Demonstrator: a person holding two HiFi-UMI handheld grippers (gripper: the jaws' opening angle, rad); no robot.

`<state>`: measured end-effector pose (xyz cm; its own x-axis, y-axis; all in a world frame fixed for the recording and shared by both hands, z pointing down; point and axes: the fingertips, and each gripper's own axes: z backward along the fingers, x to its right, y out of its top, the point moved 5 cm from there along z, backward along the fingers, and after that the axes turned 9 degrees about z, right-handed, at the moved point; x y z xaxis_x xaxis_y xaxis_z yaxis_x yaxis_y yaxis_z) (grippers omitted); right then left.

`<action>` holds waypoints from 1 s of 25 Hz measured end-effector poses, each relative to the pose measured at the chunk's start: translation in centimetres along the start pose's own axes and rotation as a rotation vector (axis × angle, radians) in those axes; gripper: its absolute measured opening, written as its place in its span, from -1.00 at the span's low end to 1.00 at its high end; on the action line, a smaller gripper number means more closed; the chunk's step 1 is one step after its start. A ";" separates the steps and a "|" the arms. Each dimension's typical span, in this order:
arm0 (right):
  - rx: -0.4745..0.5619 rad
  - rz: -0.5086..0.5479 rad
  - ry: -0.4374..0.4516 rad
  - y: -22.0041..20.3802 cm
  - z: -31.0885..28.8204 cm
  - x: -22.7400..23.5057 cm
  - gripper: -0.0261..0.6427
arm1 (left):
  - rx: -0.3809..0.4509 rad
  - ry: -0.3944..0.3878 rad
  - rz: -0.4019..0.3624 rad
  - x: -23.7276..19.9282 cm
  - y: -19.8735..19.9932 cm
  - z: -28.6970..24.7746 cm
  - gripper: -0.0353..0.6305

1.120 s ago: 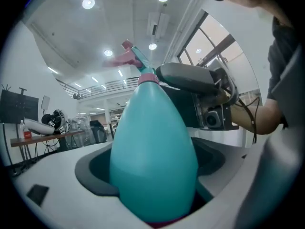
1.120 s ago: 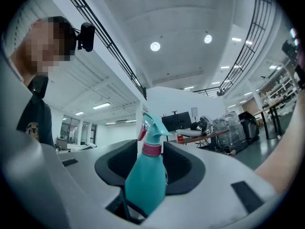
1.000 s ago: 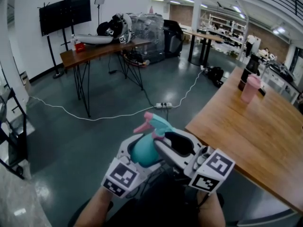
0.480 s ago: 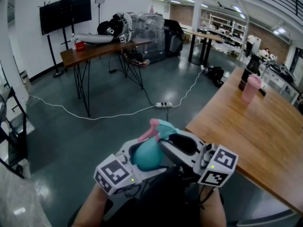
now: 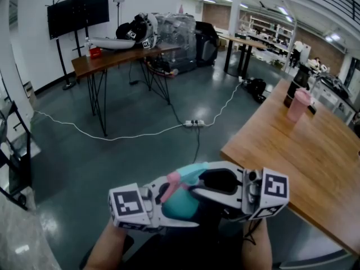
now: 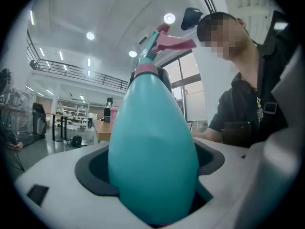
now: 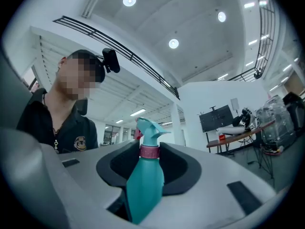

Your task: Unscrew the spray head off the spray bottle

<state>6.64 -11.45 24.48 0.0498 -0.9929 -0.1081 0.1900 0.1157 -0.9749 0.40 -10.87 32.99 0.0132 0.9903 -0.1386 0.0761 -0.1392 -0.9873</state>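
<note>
While the left tongs (image 6: pixel 151 175) clamp the bottle (image 6: pixel 152 142) at six o'clock, the right tongs (image 7: pixel 147 175) have just closed on its neck by the pink collar (image 7: pixel 149 151). Twisting may slip the smooth body, dropping it to the floor (image 5: pixel 112 162), short of the surface (image 5: pixel 304 151) at three o'clock.

The hall is bright and evenly lit. Round ceiling lamps (image 7: pixel 174 43) shine high above the spray bottle (image 7: pixel 145 185) in both gripper views and burn out to white spots. Beyond the bottle in the head view, the glossy floor (image 5: pixel 129 156) carries pale reflections, and the shadows there are weak. Close to the left gripper's camera, the bottle's body looks soft and out of focus. Both gripper views are strongly bent, round pictures with black corners.
</note>
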 end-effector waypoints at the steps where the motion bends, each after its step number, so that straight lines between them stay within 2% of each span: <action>1: 0.009 -0.004 0.022 0.1 0.1 -0.2 -0.51 | 0.005 -0.022 0.000 0.3 0.1 0.0 0.47; 4: 0.030 -0.002 0.036 0.3 0.2 -0.3 -0.51 | 0.043 -0.038 -0.005 0.3 0.0 0.0 0.47; 8: 0.047 0.014 -0.068 0.4 0.3 0.2 -0.49 | 0.081 0.046 -0.009 -0.5 0.7 0.1 0.47; 11: 0.039 0.015 -0.181 0.5 0.6 1.0 -0.44 | 0.093 0.156 0.010 -1.6 0.7 0.6 0.47; 14: 0.006 0.014 -0.314 0.3 0.8 2.0 -0.44 | 0.097 0.321 -0.014 -3.5 0.7 1.0 0.47; 17: -0.018 0.019 -0.376 0.0 0.3 1.9 -0.44 | 0.082 0.433 -0.021 -4.4 0.5 1.0 0.47; 22: -0.084 0.073 -0.431 -0.9 -0.7 1.5 -0.44 | 0.059 0.505 -0.011 -4.8 0.0 0.6 0.47; 25: -0.098 0.080 -0.452 -1.1 -0.7 1.7 -0.49 | 0.048 0.507 -0.015 -4.6 -0.1 0.3 0.47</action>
<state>5.87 -13.25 25.20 0.4867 -0.8667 -0.1094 0.0760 0.1667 -0.9831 0.00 -15.42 33.67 0.4957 0.8647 -0.0808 0.0344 -0.1126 -0.9930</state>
